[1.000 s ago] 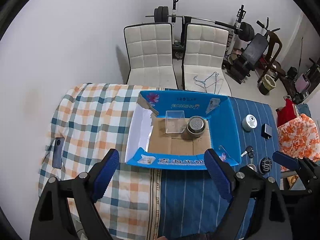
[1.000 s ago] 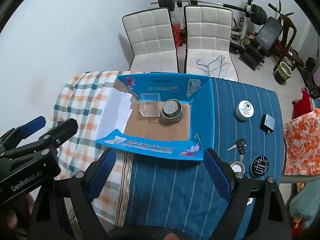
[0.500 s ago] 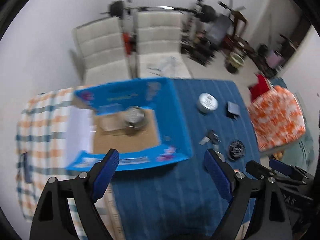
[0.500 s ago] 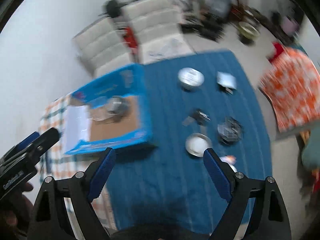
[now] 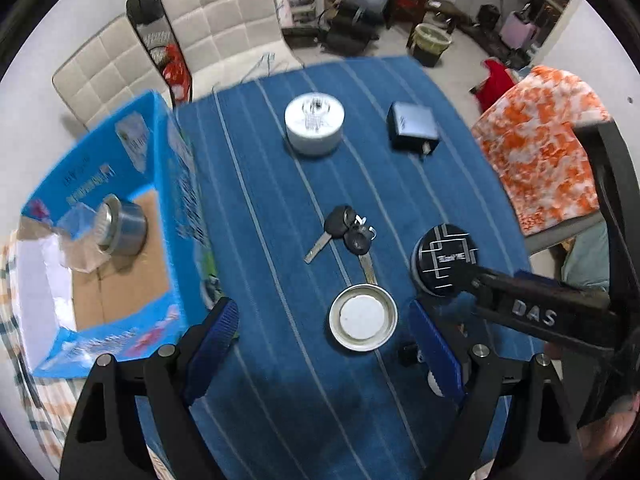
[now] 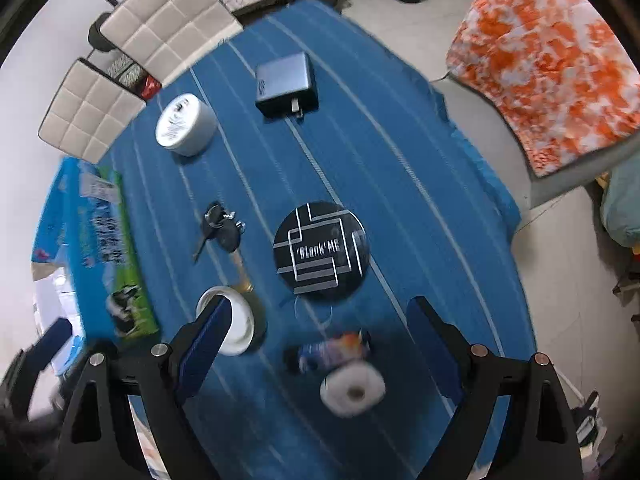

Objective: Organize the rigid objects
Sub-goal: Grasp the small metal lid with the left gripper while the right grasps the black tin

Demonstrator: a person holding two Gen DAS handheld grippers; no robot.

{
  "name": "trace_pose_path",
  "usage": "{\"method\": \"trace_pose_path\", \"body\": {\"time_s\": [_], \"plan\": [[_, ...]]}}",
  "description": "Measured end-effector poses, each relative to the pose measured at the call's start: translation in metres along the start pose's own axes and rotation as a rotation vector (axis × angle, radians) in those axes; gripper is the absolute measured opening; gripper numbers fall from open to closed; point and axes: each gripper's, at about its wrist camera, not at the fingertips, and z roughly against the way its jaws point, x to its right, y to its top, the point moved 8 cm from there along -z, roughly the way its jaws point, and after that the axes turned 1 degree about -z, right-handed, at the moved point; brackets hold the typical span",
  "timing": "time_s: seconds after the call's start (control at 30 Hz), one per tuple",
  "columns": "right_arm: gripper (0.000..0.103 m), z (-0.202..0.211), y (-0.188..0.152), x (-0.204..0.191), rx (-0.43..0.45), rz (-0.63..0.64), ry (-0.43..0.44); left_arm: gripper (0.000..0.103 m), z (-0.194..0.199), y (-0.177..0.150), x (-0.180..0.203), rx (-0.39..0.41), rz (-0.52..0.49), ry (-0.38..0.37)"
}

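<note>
The open blue cardboard box stands at the left edge of the blue striped tablecloth and holds a round steel cap beside a clear plastic case. A second ago both cameras faced this box head-on; now both have swung right, over the loose items. The left gripper hangs with its jaws spread wide and empty, a shallow metal lid with a white centre lying between its fingertips, the black car keys just beyond. The right gripper, likewise spread and empty, hovers over a small blurred bottle and a white roll, with the black round "Blank ME" tin ahead. A white round tin and a grey charger lie toward the far edge
</note>
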Motion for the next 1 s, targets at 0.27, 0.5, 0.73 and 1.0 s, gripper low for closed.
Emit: {"method": "trace_pose_path", "body": {"time_s": [0.27, 0.5, 0.73, 1.0], "plan": [[0.088, -0.085, 0.021, -0.015, -0.112, 0.129, -0.079, 0.087, -0.034, -0.007, 0.003, -0.05, 0.016, 0.033], [0.078, -0.085, 0.02, 0.008, -0.093, 0.134, -0.162, 0.087, -0.06, -0.023, 0.015, -0.12, -0.025, 0.02], [0.079, -0.079, 0.01, 0.049, -0.102, 0.033, -0.173, 0.087, -0.094, -0.044, 0.021, -0.236, 0.033, -0.066], [0.079, -0.087, 0.015, 0.053, -0.111, 0.043, -0.23, 0.078, -0.115, -0.042, 0.035, -0.283, -0.044, -0.054]]}}
